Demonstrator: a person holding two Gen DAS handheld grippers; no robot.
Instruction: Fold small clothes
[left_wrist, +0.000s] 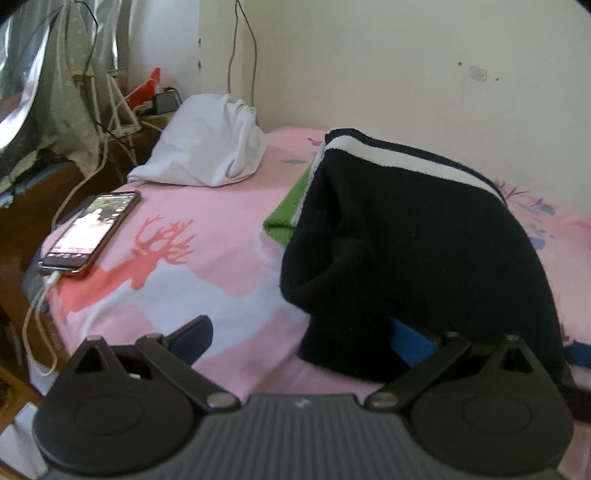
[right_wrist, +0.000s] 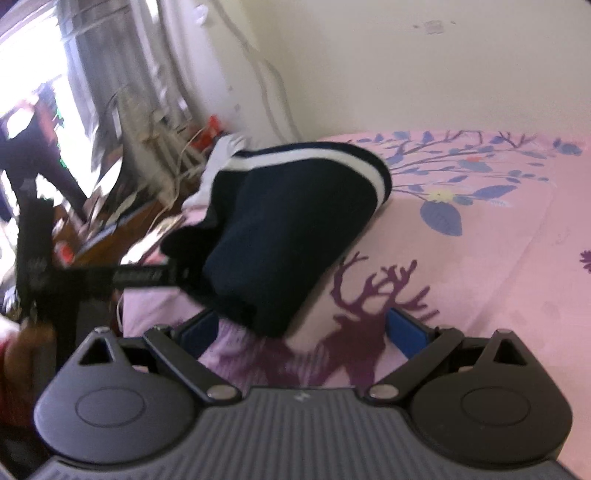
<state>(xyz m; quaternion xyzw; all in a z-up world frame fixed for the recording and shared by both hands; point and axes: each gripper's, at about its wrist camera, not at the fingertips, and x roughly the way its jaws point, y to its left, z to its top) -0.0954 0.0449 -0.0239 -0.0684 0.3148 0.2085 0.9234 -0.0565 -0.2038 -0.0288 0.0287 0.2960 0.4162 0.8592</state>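
A dark navy garment (left_wrist: 406, 251) with a white stripe lies bunched on the pink bed sheet (left_wrist: 221, 221), on top of a green cloth (left_wrist: 288, 210). My left gripper (left_wrist: 303, 339) is open; its right finger (left_wrist: 410, 343) sits under the garment's near edge, its left finger (left_wrist: 195, 332) over bare sheet. In the right wrist view the same garment (right_wrist: 295, 229) lies just ahead of my open right gripper (right_wrist: 303, 332), its near corner hanging between the fingers. The left gripper's body (right_wrist: 92, 277) shows at the garment's left.
A phone (left_wrist: 92, 232) on a charging cable lies near the bed's left edge. A white cloth bundle (left_wrist: 207, 147) sits at the far end. A wooden table with cables and clutter (left_wrist: 110, 110) stands left of the bed. The wall runs behind.
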